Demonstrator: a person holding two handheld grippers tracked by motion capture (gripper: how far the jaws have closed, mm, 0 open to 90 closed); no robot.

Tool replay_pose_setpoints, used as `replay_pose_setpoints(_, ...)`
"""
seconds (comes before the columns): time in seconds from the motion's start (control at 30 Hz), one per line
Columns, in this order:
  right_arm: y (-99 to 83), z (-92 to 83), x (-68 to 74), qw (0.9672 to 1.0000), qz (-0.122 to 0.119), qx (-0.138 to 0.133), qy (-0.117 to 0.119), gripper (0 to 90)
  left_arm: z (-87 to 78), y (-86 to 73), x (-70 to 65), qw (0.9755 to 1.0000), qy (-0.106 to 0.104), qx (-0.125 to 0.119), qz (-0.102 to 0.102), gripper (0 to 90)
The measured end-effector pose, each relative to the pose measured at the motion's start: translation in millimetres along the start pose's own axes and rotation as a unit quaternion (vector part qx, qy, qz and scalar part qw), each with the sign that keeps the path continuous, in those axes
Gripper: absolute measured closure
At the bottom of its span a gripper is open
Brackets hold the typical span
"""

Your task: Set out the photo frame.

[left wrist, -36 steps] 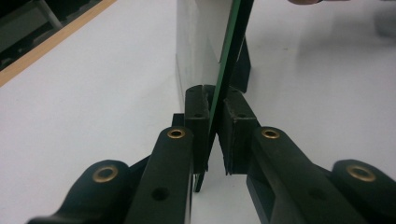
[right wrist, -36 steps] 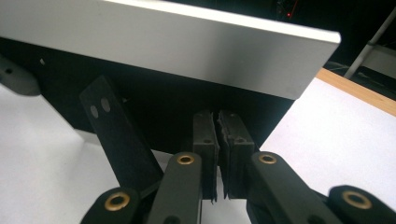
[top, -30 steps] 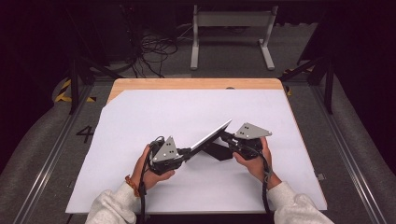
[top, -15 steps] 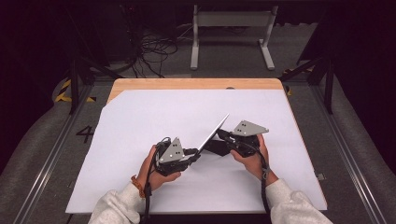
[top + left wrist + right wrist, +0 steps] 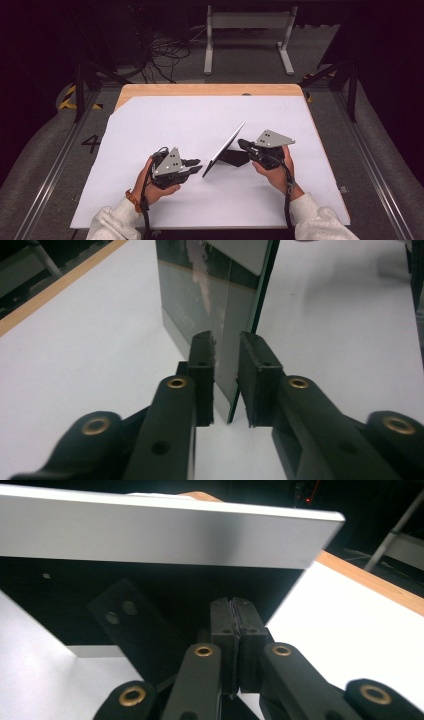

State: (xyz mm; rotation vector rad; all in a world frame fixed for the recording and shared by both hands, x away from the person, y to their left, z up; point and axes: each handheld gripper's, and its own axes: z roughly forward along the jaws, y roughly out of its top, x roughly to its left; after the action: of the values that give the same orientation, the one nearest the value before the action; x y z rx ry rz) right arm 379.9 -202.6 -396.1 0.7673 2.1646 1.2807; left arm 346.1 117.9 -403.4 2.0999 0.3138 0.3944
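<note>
A thin picture frame [image 5: 225, 147] stands tilted on the white sheet [image 5: 165, 120], propped on its black back stand [image 5: 234, 158]. My left gripper [image 5: 196, 166] sits at the frame's lower near corner. In the left gripper view the glass edge [image 5: 232, 365] runs between its jaws [image 5: 226, 375], which have just been closing, with small gaps still on both sides of the edge. My right gripper [image 5: 242, 145] is behind the frame. In its own view its pads [image 5: 232, 612] are shut together against the dark back, beside the stand leg [image 5: 125, 620], under the silver rim [image 5: 160, 530].
The white sheet covers a wooden tabletop [image 5: 210, 90] whose edge shows at the far side. Beyond it are a metal stand [image 5: 247, 22] and loose cables [image 5: 165, 50] on the floor. Rails [image 5: 50, 170] run along both sides of the table.
My left gripper swung in toward the frame, then drew back a little to the left along the frame's lower corner. The right gripper has stayed behind the frame.
</note>
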Motion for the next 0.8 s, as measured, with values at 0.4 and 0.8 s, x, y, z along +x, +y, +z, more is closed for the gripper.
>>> replay_pose_setpoints(0.4,3.2,12.4,-1.0,1.0,0.008,-0.003,0.001,88.9,24.6,4.3,-3.3,0.9997,-0.024,0.005,-0.004,89.3)
replay_pose_setpoints(0.8,6.3,23.0,1.4,0.9998,-0.004,-0.014,0.012,89.3,31.0,8.9,-11.5,0.9995,-0.03,0.004,0.0,89.8)
